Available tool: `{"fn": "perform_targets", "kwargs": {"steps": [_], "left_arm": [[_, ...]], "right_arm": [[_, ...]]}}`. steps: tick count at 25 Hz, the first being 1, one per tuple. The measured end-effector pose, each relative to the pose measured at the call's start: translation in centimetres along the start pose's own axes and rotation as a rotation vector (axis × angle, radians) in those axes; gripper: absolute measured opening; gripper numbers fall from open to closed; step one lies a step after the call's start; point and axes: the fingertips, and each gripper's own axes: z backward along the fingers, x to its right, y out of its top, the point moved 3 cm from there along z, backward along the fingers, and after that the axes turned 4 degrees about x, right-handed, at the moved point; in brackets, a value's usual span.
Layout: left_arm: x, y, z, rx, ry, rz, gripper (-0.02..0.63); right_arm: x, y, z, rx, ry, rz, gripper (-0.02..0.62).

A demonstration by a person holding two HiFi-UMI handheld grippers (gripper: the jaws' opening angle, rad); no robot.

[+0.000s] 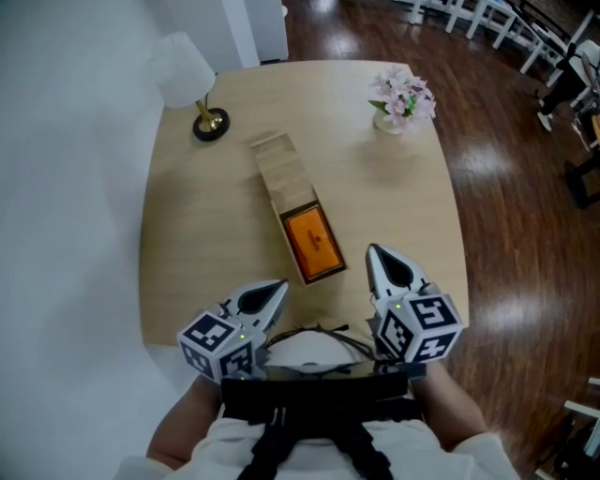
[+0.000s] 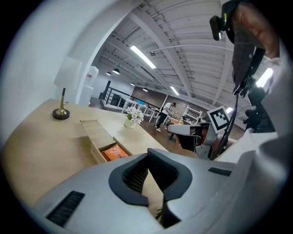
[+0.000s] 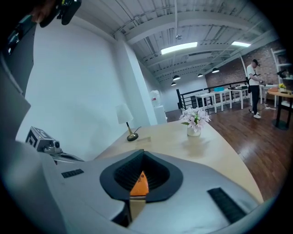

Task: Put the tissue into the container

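Observation:
A long wooden container point(image 1: 323, 272) lies in the middle of the table, its sliding lid point(image 1: 279, 166) pushed toward the far side. An orange tissue pack point(image 1: 314, 240) lies flat in the uncovered near end, also visible in the left gripper view point(image 2: 114, 152) and between the right gripper's jaws point(image 3: 140, 185). My left gripper point(image 1: 277, 287) is near the table's front edge, left of the container, shut and empty point(image 2: 149, 154). My right gripper point(image 1: 375, 251) is just right of the container's near end, also shut and empty point(image 3: 143, 154).
A white-shaded lamp point(image 1: 186, 71) on a brass base point(image 1: 211, 124) stands at the far left of the table. A vase of pink flowers point(image 1: 402, 99) stands at the far right. White chairs point(image 1: 487, 14) stand on the dark wood floor beyond.

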Motion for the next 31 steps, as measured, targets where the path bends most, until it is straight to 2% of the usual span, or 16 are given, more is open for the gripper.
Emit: {"fn": "perform_targets", "kwargs": {"steps": [21, 31], "left_arm": [[-0.2, -0.4, -0.2, -0.028, 0.007, -0.005, 0.0], [0.2, -0.6, 0.0, -0.034, -0.002, -0.002, 0.0]], "right_arm": [[-1.4, -0.8, -0.8, -0.068, 0.051, 0.108, 0.0], [-1.9, -1.5, -0.7, -0.103, 0.057, 0.113, 0.0]]}}
